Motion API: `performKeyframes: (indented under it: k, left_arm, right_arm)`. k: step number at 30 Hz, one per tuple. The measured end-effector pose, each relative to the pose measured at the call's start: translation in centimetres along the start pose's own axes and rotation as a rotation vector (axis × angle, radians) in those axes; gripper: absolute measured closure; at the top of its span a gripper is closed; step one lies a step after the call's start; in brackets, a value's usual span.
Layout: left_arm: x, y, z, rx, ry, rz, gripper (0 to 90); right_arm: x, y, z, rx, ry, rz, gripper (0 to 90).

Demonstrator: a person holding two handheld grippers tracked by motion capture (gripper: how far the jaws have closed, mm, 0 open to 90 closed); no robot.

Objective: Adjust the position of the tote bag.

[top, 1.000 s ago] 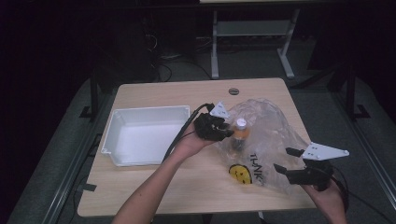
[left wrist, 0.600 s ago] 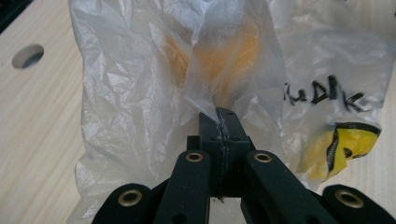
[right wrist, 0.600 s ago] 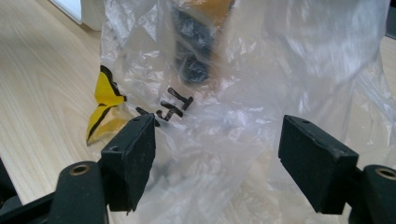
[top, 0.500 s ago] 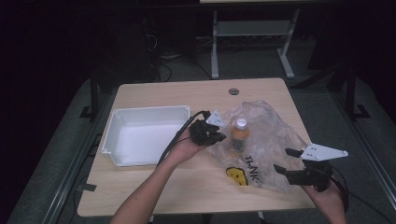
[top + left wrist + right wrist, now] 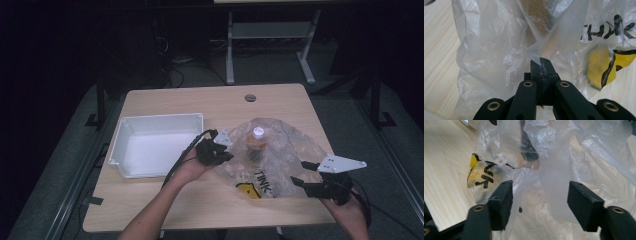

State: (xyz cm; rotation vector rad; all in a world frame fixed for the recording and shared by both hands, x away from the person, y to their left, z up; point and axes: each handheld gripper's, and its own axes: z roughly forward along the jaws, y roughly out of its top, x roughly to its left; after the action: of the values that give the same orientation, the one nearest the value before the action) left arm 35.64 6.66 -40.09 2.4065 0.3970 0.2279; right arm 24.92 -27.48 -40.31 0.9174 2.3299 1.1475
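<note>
Two grippers work a clear plastic bag [image 5: 280, 155] lying right of the white tray [image 5: 155, 145]. The left gripper [image 5: 541, 62] pinches a fold of film; the right gripper [image 5: 540, 202] gapes wide around another. The thin film might tear, or the bottle [image 5: 256, 142] inside could topple.

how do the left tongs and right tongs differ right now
The left tongs are shut, pinching a fold of the clear crinkled plastic bag; the right tongs stand open, a strip of that bag hanging loose between their jaws. The left tongs sit at the bag's side toward the white plastic tray, the right tongs at its opposite, near edge. Both are black.
</note>
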Motion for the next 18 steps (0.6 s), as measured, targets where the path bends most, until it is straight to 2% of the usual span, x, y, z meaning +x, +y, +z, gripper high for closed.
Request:
performKeyframes:
  k: [4,6,7,9,11,12,13,16,17,18]
  left_arm:
    - [-0.1,-0.5,0.3,0.015,-0.013,-0.011,89.7]
    - [-0.2,-0.7,0.5,0.03,-0.018,-0.004,89.7]
    - [-0.2,-0.8,0.5,0.033,-0.024,-0.009,89.6]
    - [-0.3,-0.9,0.6,0.029,-0.03,-0.021,89.6]
    - [-0.1,-1.0,0.4,0.035,-0.034,-0.016,88.8]
    - [-0.2,-1.0,0.4,0.022,-0.035,-0.029,86.2]
    - [-0.2,-1.0,0.3,0.022,-0.036,-0.028,86.2]
    - [-0.1,-1.2,-0.2,0.017,-0.042,-0.024,81.7]
    - [-0.1,-1.2,-0.4,0.011,-0.046,-0.037,78.3]
    - [-0.1,-1.3,-0.6,0.005,-0.045,-0.044,78.3]
  right_arm:
    - [-0.1,0.0,0.2,0.008,-0.004,-0.003,44.6]
    - [-0.2,0.1,0.2,0.013,-0.008,-0.001,46.1]
    - [-0.3,0.1,0.4,0.02,-0.004,0.001,52.2]
    - [-0.4,0.1,0.5,0.02,-0.008,-0.007,54.6]
    - [-0.5,0.2,0.7,0.027,0.005,-0.004,64.7]
    - [-0.5,0.4,0.9,0.042,0.013,-0.01,74.2]
    - [-0.5,0.4,0.9,0.042,0.013,-0.01,74.2]
    - [-0.4,0.5,1.2,0.054,0.032,-0.019,84.4]
    - [-0.3,0.7,1.4,0.064,0.044,-0.034,89.2]
    - [-0.3,0.7,1.4,0.064,0.044,-0.034,89.2]
